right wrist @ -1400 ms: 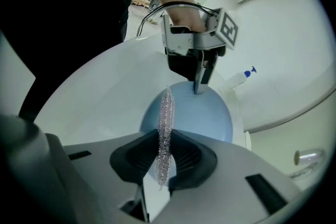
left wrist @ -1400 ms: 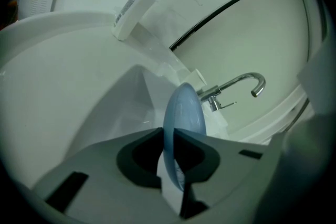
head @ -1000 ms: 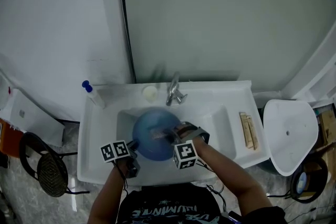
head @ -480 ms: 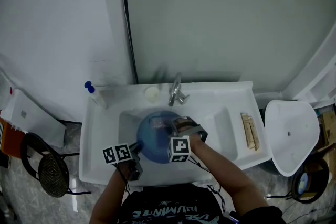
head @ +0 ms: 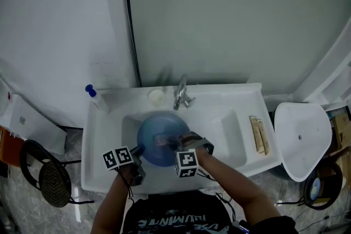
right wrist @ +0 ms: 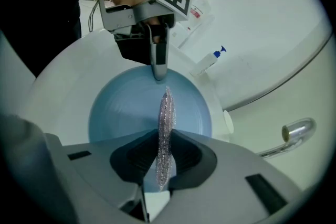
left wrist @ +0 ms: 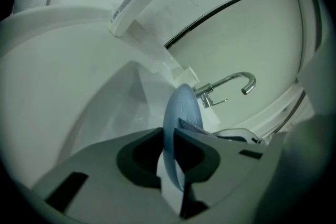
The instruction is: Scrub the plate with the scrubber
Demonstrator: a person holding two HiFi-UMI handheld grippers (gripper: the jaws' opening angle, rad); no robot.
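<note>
A round blue plate [head: 153, 131] is tilted in the white sink basin [head: 225, 129]. My left gripper [head: 140, 150] is shut on the plate's near-left rim; in the left gripper view the plate [left wrist: 181, 107] stands edge-on between the jaws of that gripper [left wrist: 173, 147]. My right gripper [head: 167, 142] is shut on a silvery mesh scrubber [right wrist: 165, 113], which rests against the plate's face [right wrist: 126, 107]. The right gripper view also shows the left gripper [right wrist: 157, 73] clamped on the plate's far rim, and my right gripper [right wrist: 164, 152] closed around the scrubber.
A chrome faucet [head: 182, 95] rises behind the basin. A blue-capped bottle [head: 96, 97] lies at the sink's back left, a small white round thing [head: 157, 97] beside the faucet. Wooden pieces [head: 259, 135] lie on the right ledge. A white lid [head: 300, 142] and black stool [head: 52, 181] flank the sink.
The right gripper with the scrubber has slid a little leftward and toward the front over the plate. The left gripper and plate have stayed in place.
</note>
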